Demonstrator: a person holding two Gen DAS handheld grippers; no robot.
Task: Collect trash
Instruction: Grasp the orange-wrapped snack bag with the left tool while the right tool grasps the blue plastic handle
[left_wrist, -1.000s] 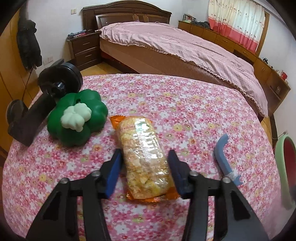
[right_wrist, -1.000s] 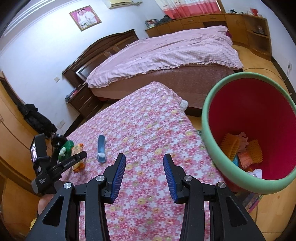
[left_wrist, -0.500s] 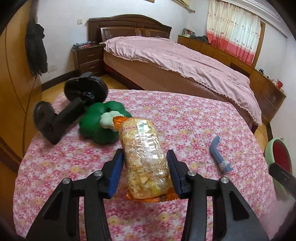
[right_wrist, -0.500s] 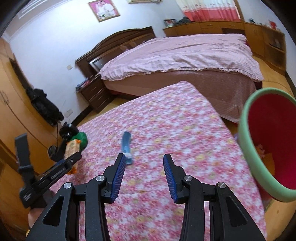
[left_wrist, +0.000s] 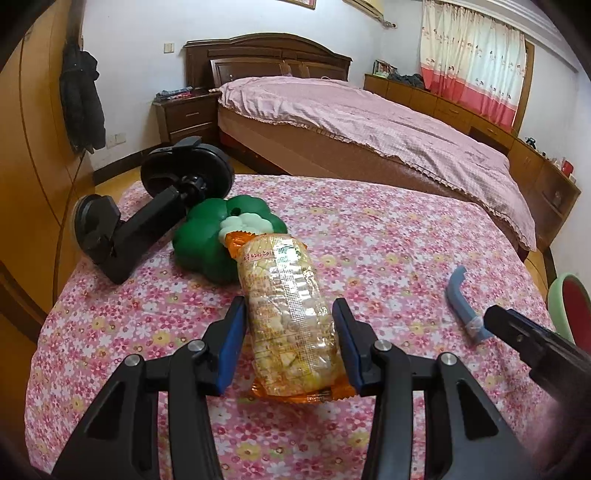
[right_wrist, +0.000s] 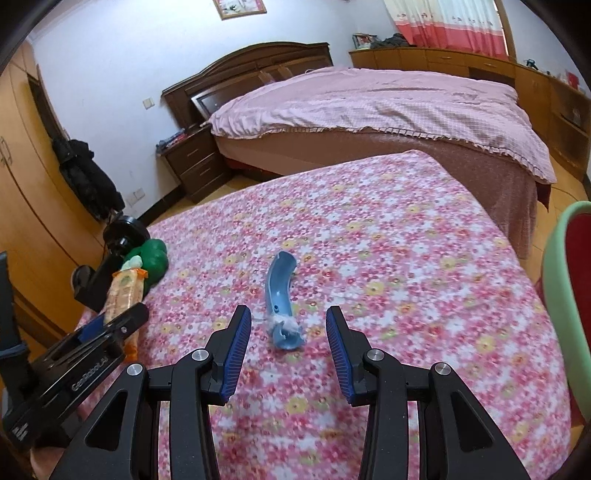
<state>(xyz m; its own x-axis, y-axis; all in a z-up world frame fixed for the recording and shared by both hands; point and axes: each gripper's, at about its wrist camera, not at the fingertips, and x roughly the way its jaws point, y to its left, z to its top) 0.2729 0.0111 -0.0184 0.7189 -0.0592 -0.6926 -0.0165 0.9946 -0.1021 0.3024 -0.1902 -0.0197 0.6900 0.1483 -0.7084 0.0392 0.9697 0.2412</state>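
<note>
Snack packet sits lengthwise between the left gripper fingers, which are closed onto its sides and seem to carry it above the floral table, presumably bound for the green-rimmed bin. In the right wrist view, the right gripper hangs with fingers spread wide and empty, straddling the near end of the blue curved scrap lying on the cloth, probably lined up to take it.

Snack packet lies before toy, scraper right.

Black angular gripper arms, silver screws, ribbed blue fingers, white "GenRobot.AI" lettering
</note>
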